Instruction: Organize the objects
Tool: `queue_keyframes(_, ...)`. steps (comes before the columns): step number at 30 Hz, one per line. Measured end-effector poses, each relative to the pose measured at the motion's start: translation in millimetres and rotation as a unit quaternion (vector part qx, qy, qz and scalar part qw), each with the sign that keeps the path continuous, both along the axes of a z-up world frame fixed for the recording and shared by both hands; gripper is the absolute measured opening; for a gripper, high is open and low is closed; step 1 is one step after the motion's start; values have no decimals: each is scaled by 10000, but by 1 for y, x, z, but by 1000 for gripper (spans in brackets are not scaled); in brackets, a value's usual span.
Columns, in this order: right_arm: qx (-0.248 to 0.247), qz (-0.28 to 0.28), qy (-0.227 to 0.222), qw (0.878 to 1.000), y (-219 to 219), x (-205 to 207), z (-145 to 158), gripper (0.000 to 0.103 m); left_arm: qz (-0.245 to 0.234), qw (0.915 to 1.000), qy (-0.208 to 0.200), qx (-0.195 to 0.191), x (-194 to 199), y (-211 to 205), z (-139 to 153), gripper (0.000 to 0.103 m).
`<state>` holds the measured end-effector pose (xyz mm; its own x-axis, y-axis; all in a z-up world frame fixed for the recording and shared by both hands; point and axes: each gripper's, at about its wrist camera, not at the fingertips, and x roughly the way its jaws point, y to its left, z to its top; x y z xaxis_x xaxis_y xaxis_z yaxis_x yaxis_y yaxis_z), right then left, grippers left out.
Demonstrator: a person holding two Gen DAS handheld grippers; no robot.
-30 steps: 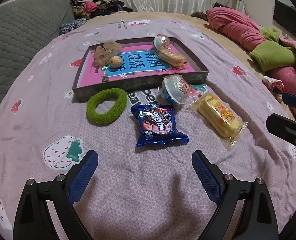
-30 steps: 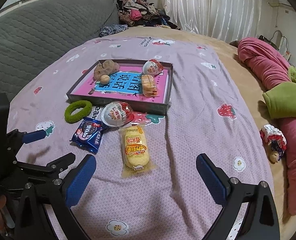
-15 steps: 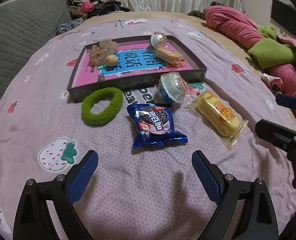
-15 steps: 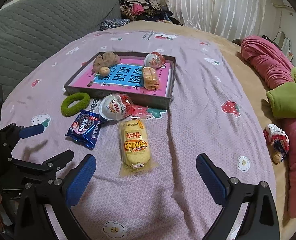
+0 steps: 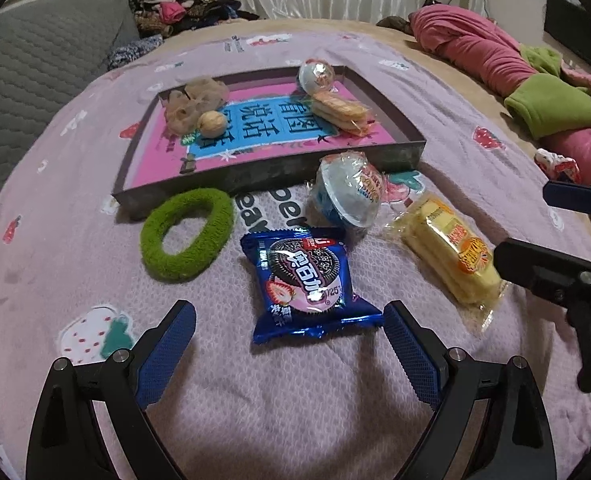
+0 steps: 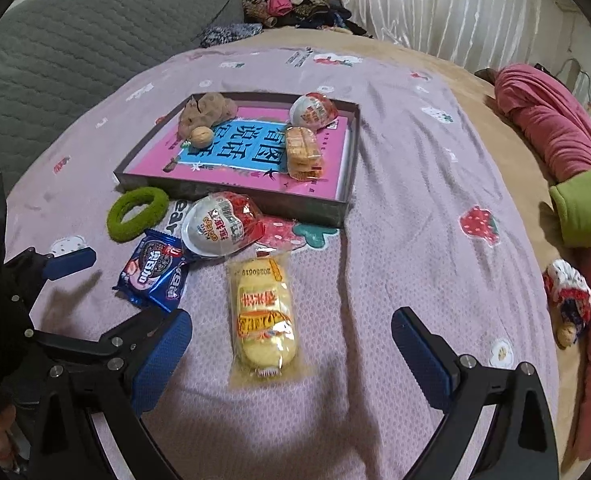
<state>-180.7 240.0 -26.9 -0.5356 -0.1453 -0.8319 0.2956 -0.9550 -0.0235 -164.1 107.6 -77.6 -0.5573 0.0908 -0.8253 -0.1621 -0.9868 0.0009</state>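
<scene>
Both claws gape wide and empty over the bed, left claw [image 5: 289,332] nearing the cookie pack [image 5: 305,282] before the tray [image 5: 271,174], best pinched squarely across its crinkly sides.

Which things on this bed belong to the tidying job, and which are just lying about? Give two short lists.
Part of the job:
tray
cookie packet
yellow cake
egg toy
green hair tie
left gripper
right gripper

Just lying about:
pink blanket
pile of clothes
small doll
grey headboard
</scene>
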Motion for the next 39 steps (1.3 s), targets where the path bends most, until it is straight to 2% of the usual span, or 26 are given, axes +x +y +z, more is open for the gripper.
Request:
queue_keyframes(8, 232, 48, -324, 9992, -13, -25, -25, 100, 66, 9999, -110, 91, -15, -1, -11, 95)
queue_keyframes(15, 15, 106, -495, 9987, -13, -35, -37, 91, 65, 9996, -204, 175, -22, -2, -19, 95)
queue_keyframes(20, -123, 97, -630, 9979, -15, -41, -46, 79, 29, 9992, -251, 314, -26, -4, -23, 95)
queue_keyframes(25, -179, 25, -661, 9976, -13, -44, -51, 73, 54, 9990, -288, 335, -29, -7, -26, 95)
queue_keyframes(28, -190, 17, -660, 9976, -12, -45, -51, 60, 89, 9987, -302, 405, -31, -11, -27, 94)
queue_keyframes(31, -250, 24, -675, 9974, -11, -45, -52, 44, 126, 9985, -304, 448, -32, -14, -27, 82)
queue_keyframes(33, -300, 32, -670, 9973, -10, -44, -51, 41, 140, 9983, -306, 470, -33, -16, -26, 67)
queue_keyframes(34, -292, 44, -663, 9974, -11, -43, -50, 41, 149, 9982, -306, 499, -34, -17, -26, 63)
queue_keyframes(39, -287, 138, -672, 9972, -14, -39, -48, 40, 133, 9979, -313, 554, -32, -18, -25, 60)
